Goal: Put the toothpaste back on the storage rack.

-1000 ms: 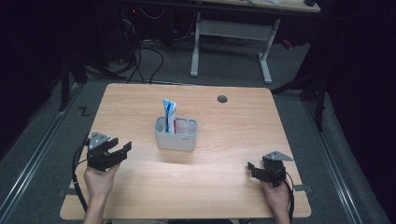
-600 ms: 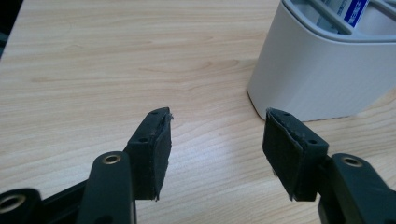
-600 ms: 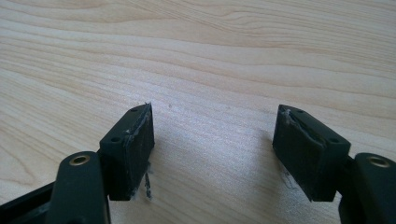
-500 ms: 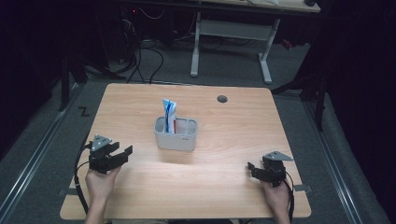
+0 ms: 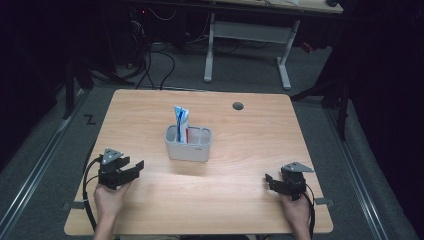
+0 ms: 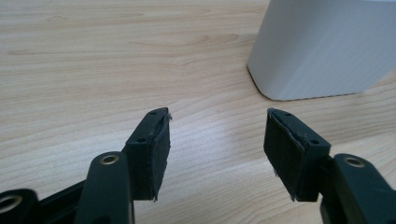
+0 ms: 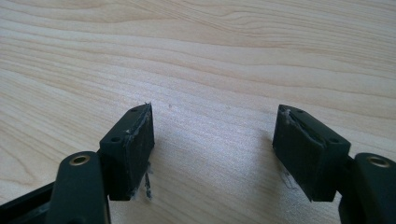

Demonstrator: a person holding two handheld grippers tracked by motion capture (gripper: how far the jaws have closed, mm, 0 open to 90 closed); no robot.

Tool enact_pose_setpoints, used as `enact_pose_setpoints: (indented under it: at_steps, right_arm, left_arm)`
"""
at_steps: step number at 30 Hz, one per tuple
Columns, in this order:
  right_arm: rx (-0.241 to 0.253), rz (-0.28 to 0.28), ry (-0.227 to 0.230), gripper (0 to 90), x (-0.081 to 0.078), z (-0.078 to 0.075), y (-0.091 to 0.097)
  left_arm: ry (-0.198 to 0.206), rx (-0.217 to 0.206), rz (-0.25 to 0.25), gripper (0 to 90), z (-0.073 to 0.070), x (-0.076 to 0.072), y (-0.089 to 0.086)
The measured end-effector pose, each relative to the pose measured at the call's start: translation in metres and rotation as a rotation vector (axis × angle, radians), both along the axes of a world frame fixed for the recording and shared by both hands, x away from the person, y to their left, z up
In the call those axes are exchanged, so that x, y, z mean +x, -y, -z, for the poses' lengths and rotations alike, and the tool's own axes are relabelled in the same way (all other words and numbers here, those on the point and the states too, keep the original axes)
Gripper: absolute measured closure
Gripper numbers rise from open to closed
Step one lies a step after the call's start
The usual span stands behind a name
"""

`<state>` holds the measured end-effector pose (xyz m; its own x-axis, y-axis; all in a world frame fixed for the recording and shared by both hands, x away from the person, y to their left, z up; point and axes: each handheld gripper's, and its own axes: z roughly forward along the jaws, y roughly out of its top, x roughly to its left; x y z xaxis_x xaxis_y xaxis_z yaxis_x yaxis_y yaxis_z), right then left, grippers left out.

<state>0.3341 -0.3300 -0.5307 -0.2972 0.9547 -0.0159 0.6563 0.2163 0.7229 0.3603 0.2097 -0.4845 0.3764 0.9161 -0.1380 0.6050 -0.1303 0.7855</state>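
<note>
A white two-compartment holder [image 5: 188,145] is placed upright near the middle of the wooden table [image 5: 250,210]. A blue-and-white tube [image 5: 181,122] with a red band is stood upright in its left compartment; the contents of the right compartment cannot be told. The left gripper [image 5: 134,169] is held at the near left, its jaws spread with nothing between them and turned toward the holder, well apart from it. The right gripper [image 5: 269,181] is held at the near right, its jaws spread over bare wood
</note>
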Motion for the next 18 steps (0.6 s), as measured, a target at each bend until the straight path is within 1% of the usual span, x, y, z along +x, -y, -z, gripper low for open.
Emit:
enact_pose_setpoints:
  at_steps: [3,10,13,18]
  right_arm:
    - [0.0,0.0,0.0,29.4,0.0,0.0,0.0]
    - [0.0,0.0,0.0,29.4,0.0,0.0,0.0]
    - [0.0,0.0,0.0,29.4,0.0,0.0,0.0]
    - [0.0,0.0,0.0,29.4,0.0,0.0,0.0]
  left_arm:
    - [-0.008,0.015,0.001,41.2,0.003,0.0,0.002]
    - [-0.026,0.036,0.001,40.8,0.011,0.001,0.004]
    - [-0.038,0.029,0.006,40.5,0.014,0.001,0.005]
    - [-0.05,0.034,0.011,40.2,0.019,0.001,0.007]
